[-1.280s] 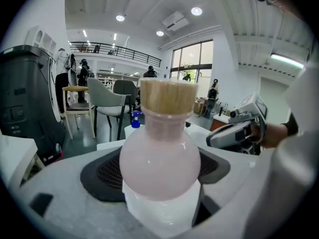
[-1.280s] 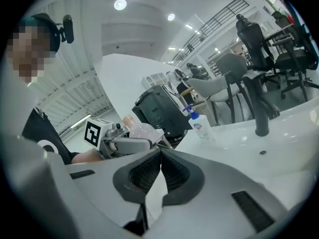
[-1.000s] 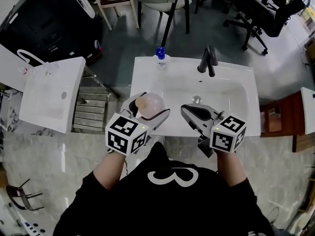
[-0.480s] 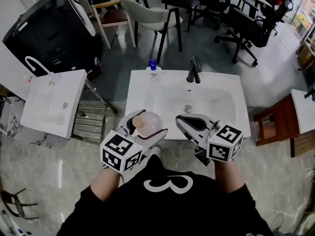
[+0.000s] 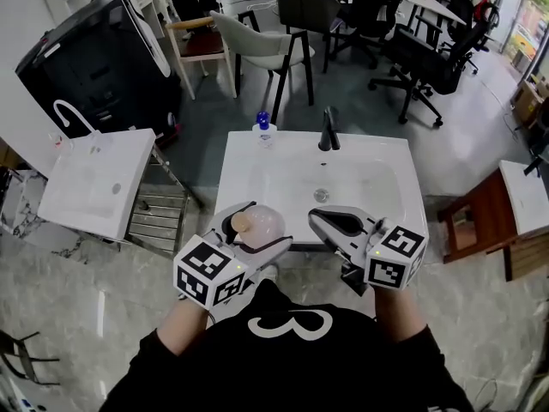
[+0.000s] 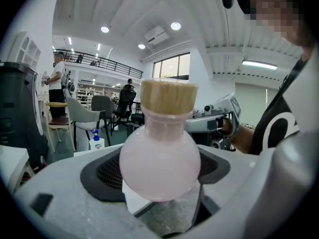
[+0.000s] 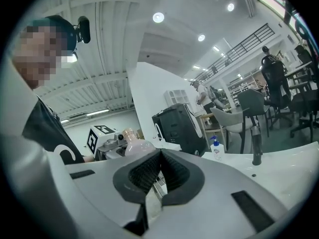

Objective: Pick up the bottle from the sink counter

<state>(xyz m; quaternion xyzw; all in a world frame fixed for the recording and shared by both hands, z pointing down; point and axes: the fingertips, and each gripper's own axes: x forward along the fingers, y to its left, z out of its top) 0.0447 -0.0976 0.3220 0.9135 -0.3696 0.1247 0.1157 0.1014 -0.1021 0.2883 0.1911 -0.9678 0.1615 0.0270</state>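
Note:
A round pale-pink bottle with a cork stopper is held in my left gripper, whose jaws are shut on its bulb. In the left gripper view the pink bottle fills the middle between the dark pads, cork pointing up. It hangs at the front edge of the white sink counter. My right gripper sits beside it to the right, jaws closed together with nothing between them. In the right gripper view the pink bottle shows at the left.
A black tap and a blue-capped soap dispenser stand at the counter's back edge. A second white basin is to the left, a wooden stand to the right. Chairs stand behind the sink.
The view has pulled back from the sink. Both grippers have drawn toward the person, away from the basin, with the pink bottle still in the left one.

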